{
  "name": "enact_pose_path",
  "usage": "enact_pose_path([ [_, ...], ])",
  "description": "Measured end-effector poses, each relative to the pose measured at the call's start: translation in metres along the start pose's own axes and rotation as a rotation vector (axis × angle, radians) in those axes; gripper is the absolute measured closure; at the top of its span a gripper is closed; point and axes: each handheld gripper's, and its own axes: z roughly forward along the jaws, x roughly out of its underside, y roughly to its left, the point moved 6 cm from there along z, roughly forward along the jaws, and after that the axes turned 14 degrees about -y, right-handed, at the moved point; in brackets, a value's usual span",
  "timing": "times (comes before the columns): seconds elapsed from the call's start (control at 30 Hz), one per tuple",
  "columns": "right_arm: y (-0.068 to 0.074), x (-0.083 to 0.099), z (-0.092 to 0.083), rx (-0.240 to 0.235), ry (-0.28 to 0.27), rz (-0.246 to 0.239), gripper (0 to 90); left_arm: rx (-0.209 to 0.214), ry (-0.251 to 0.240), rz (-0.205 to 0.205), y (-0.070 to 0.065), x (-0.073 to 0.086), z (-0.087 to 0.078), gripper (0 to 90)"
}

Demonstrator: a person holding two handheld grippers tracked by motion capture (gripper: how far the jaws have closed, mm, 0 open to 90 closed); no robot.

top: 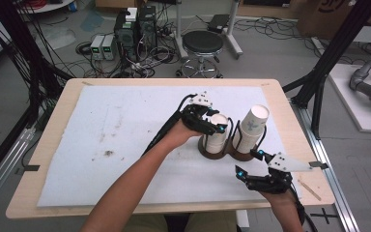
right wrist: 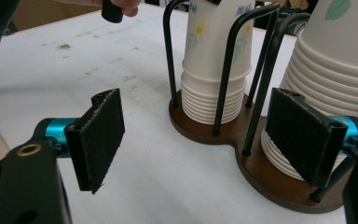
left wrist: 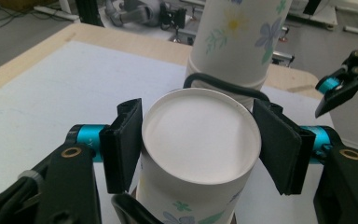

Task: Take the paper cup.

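The left hand-held gripper [left wrist: 198,149] clamps the top cup [left wrist: 198,140], an upturned white paper cup with flower prints, on the left stack in the brown holder [right wrist: 223,135] on the desk [top: 53,140]. The right hand-held gripper [right wrist: 200,140] hangs open near the holder.

The left gripper [left wrist: 198,149] has its two black fingers [left wrist: 123,144] pressed against opposite sides of an upturned paper cup [left wrist: 198,140], its white base facing up between them. Just beyond the fingers stands a taller flowered cup stack [left wrist: 237,37], with a black wire loop [left wrist: 223,84] at its foot, on the white-covered table [left wrist: 51,88]
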Motion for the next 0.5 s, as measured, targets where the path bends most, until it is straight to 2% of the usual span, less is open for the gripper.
enact_pose_path([
  [0.13, 0.0, 0.0, 0.0, -0.001, -0.002, -0.001, 20.0, 0.008, -0.041, -0.024, -0.001, -0.015, -0.005, 36.2],
  [0.27, 0.0, 0.0, 0.0, 0.0, -0.002, 0.004, 20.0, 0.002, -0.065, -0.009, -0.003, -0.028, -0.008, 36.7],
  [0.3, 0.0, 0.0, 0.0, 0.002, -0.003, 0.002, 20.0, 0.003, -0.07, -0.016, -0.004, -0.031, -0.008, 36.8],
  [0.33, 0.0, -0.001, 0.0, 0.002, -0.005, 0.004, 20.0, -0.002, -0.057, -0.008, -0.004, -0.035, -0.009, 36.9],
  [0.4, 0.0, -0.001, 0.0, 0.0, -0.006, 0.002, 20.0, 0.003, -0.063, -0.01, -0.005, -0.039, -0.01, 36.9],
  [0.5, 0.001, -0.001, 0.0, -0.004, -0.008, -0.001, 20.0, -0.007, -0.115, -0.02, -0.007, -0.052, -0.017, 37.1],
])
